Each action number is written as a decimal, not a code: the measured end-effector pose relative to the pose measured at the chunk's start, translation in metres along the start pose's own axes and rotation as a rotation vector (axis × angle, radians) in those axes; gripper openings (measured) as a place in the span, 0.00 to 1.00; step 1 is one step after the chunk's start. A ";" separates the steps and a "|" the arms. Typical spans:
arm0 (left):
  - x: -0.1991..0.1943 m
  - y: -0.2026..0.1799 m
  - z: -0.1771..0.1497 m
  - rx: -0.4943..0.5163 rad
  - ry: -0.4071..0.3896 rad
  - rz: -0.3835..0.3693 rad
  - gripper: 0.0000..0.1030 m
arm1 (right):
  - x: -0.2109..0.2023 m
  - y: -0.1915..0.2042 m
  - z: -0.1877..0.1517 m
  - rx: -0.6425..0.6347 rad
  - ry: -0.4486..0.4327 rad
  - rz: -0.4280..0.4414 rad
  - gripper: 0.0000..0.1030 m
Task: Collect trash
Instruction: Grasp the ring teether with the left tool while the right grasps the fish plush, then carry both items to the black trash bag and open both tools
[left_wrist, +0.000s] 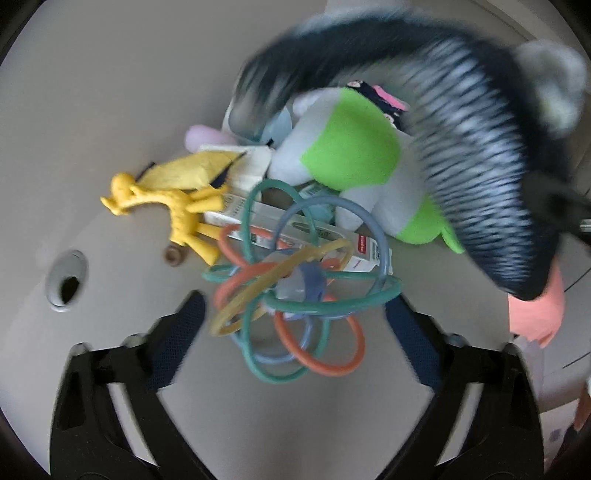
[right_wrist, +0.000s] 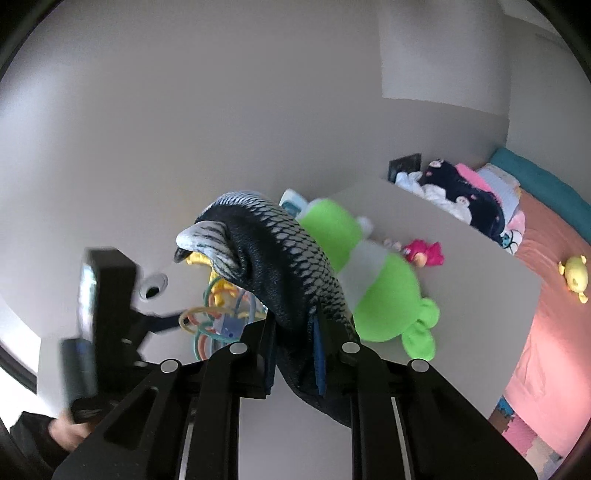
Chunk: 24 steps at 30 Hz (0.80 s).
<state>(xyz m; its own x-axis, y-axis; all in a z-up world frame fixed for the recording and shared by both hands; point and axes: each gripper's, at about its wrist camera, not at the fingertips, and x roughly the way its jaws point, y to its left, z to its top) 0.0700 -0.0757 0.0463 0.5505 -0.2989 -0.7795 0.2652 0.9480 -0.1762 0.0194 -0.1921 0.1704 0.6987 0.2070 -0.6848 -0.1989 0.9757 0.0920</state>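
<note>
Fish plush (right_wrist: 295, 266) (black-and-grey scales) | right hand-held gripper (right_wrist: 295, 354) clamped on it | left hand-held gripper (left_wrist: 295, 321) agape, holding nothing

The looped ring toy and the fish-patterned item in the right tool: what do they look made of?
The ring toy looks like smooth, flexible plastic or rubber tubing: thin glossy loops in teal, orange, blue and yellow. The fish-patterned item looks like soft printed fabric, probably plush: it folds and drapes where the right tool pinches it, with a matte scale print.

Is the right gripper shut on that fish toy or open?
Shut: the right gripper pinches the black scaly fish toy between its pads, lifted off the table.
</note>
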 end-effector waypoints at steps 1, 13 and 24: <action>0.001 0.000 0.000 -0.009 -0.001 -0.001 0.73 | -0.005 -0.003 0.001 0.008 -0.008 0.002 0.17; -0.052 -0.041 0.000 0.053 -0.116 0.012 0.45 | -0.071 -0.061 -0.019 0.104 -0.085 -0.045 0.17; -0.105 -0.184 -0.008 0.301 -0.184 -0.148 0.45 | -0.158 -0.170 -0.101 0.315 -0.132 -0.232 0.17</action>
<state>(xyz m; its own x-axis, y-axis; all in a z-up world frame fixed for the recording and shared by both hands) -0.0431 -0.2180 0.1553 0.6147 -0.4708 -0.6328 0.5579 0.8267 -0.0732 -0.1267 -0.3983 0.1899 0.7867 -0.0335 -0.6165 0.1802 0.9675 0.1774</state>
